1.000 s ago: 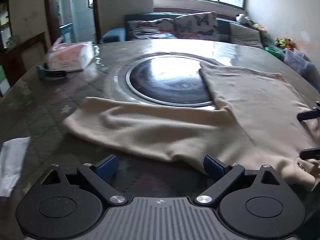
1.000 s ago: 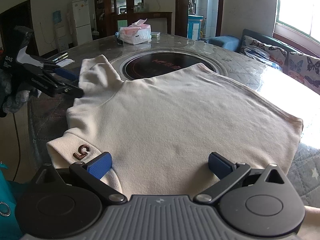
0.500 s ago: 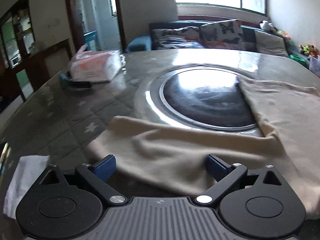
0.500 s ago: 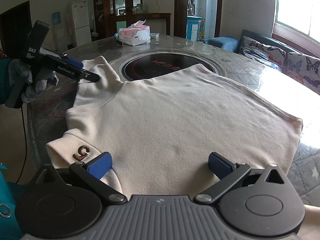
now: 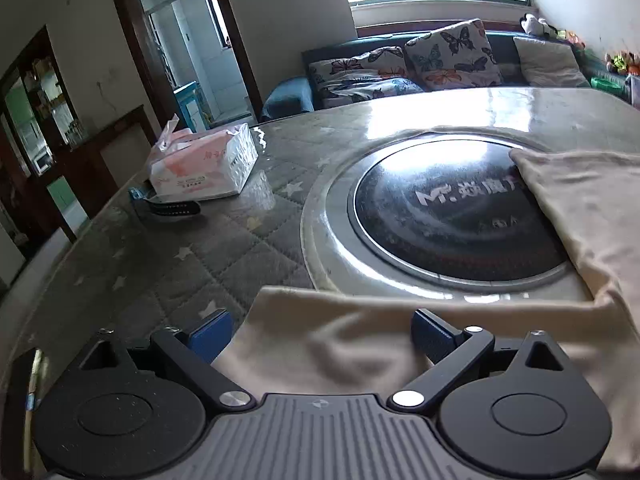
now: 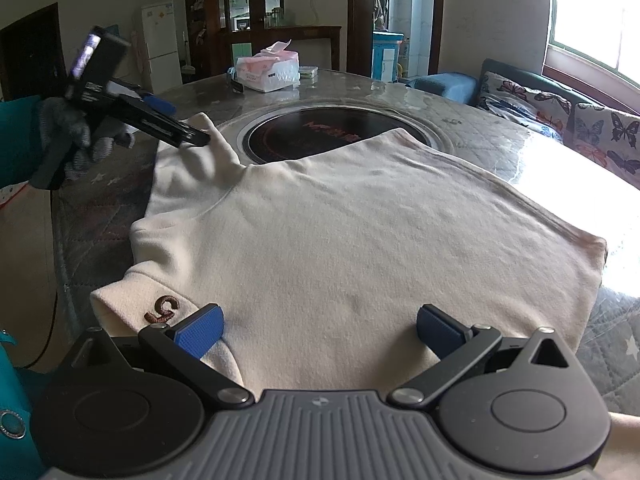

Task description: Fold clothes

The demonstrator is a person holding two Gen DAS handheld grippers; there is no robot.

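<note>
A round table [image 5: 224, 256] under a grey quilted star-print cover with a glossy clear sheet carries a black circular induction hob [image 5: 452, 216] set in a silver ring at its middle. At the far left edge of the table in the left wrist view sits a soft plastic pack of pink-and-white tissues [image 5: 204, 164], with a dark flat object just beside it that is too unclear to name. Behind the table are a dark sofa with butterfly-print cushions [image 5: 448, 52] below a bright window, a doorway, and in the right wrist view a white fridge [image 6: 160, 44] and a dark wooden cabinet. The cream long-sleeved knit top [image 6: 360, 240] lies spread flat on the near side of the table, its body overlapping the hob's ring, its sleeve stretched out along the table edge towards the left, and a small brown embroidered mark [image 6: 162, 309] showing at its collar. The left gripper [image 5: 320, 332], held in a hand in a grey knit glove [image 6: 72, 136], has its blue-padded fingers spread wide with the sleeve end lying between them; in the right wrist view its tip reaches the sleeve end. The right gripper [image 6: 318, 330] stands wide open too, low over the near edge of the top, close beside the collar, gripping nothing.
</note>
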